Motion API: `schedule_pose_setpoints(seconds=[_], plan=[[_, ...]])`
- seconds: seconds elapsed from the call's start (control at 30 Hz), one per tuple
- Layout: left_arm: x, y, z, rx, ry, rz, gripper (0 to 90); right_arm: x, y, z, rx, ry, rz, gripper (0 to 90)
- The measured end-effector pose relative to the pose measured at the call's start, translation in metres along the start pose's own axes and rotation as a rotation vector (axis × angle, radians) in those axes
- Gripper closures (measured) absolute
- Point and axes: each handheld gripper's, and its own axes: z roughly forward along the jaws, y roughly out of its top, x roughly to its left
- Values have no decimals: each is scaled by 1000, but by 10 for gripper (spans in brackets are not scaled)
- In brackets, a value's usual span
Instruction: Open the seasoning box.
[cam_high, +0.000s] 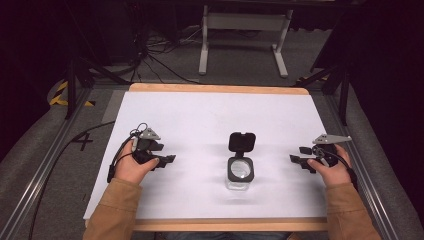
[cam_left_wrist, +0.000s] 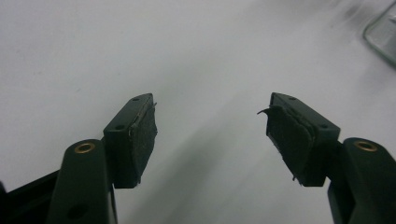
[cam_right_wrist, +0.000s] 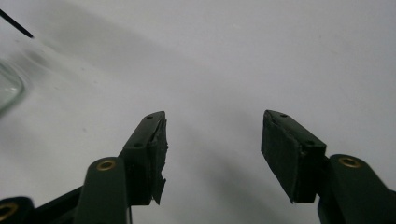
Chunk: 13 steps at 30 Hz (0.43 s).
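Observation:
A clear glass jar (cam_high: 240, 173) with a black collar stands on the white table top (cam_high: 200, 115), near its front middle. Its black flip lid (cam_high: 242, 141) is swung open toward the back. My left gripper (cam_high: 169, 156) rests at the left of the jar, jaws spread wide and empty; in the left gripper view its pads (cam_left_wrist: 144, 135) frame bare white surface, and a corner of the jar (cam_left_wrist: 383, 35) shows at the top right. At the jar's right, my right gripper (cam_high: 296, 155) stands open and empty, its pads (cam_right_wrist: 280, 149) well apart, with the jar's glass edge (cam_right_wrist: 9, 88) at far left.
The white sheet lies on a wooden table with edges at front (cam_high: 225, 225) and back. Metal rails (cam_high: 360, 165) run along both sides. A white stand (cam_high: 245, 30) and cables (cam_high: 150, 50) sit on the floor beyond the table.

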Motion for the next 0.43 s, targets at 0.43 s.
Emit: schedule_pose_setpoints(seconds=[0.43], plan=[[3,-2,3,32,42,-42,303,2,-6,13,50,-23,47,367]])
